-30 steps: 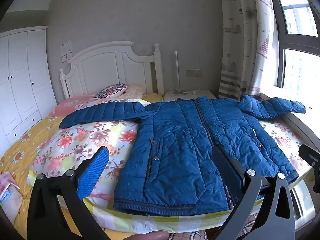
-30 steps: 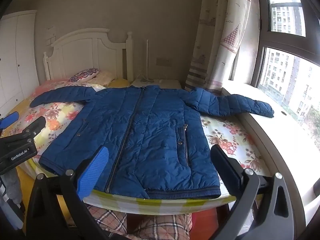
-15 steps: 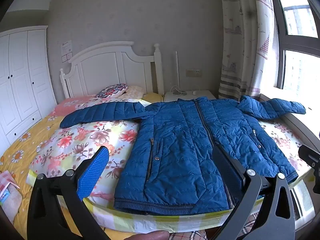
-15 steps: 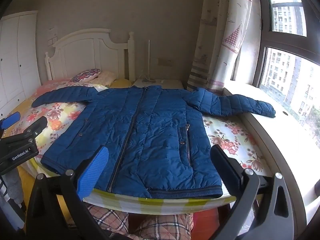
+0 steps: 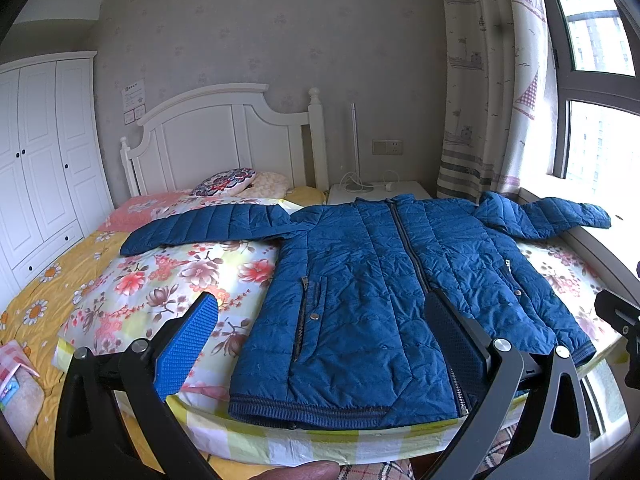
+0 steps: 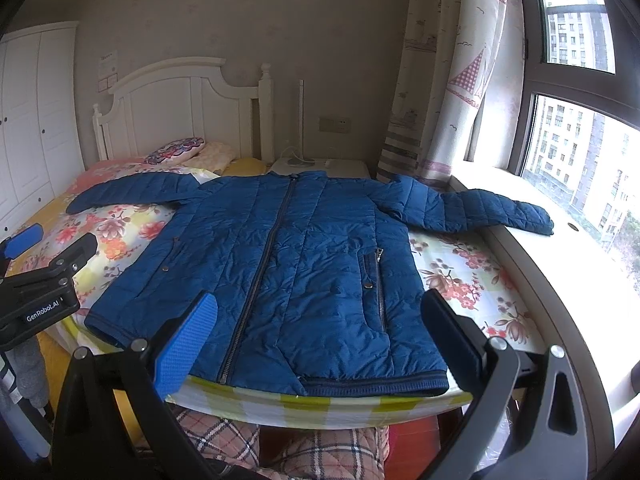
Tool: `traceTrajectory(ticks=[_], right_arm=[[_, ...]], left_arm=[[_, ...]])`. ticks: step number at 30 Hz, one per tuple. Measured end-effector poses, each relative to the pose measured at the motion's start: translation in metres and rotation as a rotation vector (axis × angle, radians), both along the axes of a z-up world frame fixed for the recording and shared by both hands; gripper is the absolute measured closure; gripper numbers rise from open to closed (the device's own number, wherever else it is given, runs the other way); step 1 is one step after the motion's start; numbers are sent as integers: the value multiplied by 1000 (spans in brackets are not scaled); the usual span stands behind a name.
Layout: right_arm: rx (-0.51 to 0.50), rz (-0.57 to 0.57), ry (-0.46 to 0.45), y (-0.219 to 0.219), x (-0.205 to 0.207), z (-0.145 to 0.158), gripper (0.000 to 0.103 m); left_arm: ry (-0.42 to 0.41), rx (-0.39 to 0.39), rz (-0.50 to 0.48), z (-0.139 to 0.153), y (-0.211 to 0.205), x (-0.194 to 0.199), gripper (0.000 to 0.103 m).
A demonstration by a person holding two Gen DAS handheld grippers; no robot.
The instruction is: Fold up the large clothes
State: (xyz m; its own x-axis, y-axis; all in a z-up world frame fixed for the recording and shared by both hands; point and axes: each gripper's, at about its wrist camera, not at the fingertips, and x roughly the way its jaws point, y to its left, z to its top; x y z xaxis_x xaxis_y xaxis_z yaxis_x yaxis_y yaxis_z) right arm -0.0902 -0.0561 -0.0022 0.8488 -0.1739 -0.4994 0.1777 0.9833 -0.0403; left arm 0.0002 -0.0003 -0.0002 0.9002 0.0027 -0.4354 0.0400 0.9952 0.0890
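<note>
In the left wrist view, a blue quilted puffer jacket (image 5: 372,292) lay flat and zipped, front up, on a floral quilt (image 5: 168,284) across the foot of the bed (image 5: 60,280). Its sleeves were spread wide, one stretching toward the pink pillow (image 5: 138,210), the other reaching onto the window sill (image 5: 616,236). The hem sat just at the near edge of the quilt. The left gripper (image 5: 322,344) hovered in front of that hem with its jaws wide apart, holding nothing; its blue pad (image 5: 186,346) stood over the quilt beside the jacket and the dark finger over the lower zipper. A white headboard (image 5: 224,140), a wardrobe (image 5: 44,152), a bedside table (image 5: 378,192) and a patterned curtain (image 5: 480,80) stood beyond.

In the right wrist view, the jacket (image 6: 280,256) filled the middle, collar toward the headboard (image 6: 180,112) and hem toward the camera. The right gripper (image 6: 320,340) hung near the hem, jaws spread apart and empty, clear of the fabric. The left gripper (image 6: 44,280) showed at the left edge, over the quilt (image 6: 460,276). A window (image 6: 580,140) lit the right side.
</note>
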Motion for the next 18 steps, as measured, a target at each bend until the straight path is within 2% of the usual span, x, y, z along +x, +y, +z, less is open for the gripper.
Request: traceTrajectory(ticks=[18], right_arm=[[1, 14, -4, 3, -1, 3, 2]], left_arm=[[-2, 0, 1, 0, 0, 0, 4]])
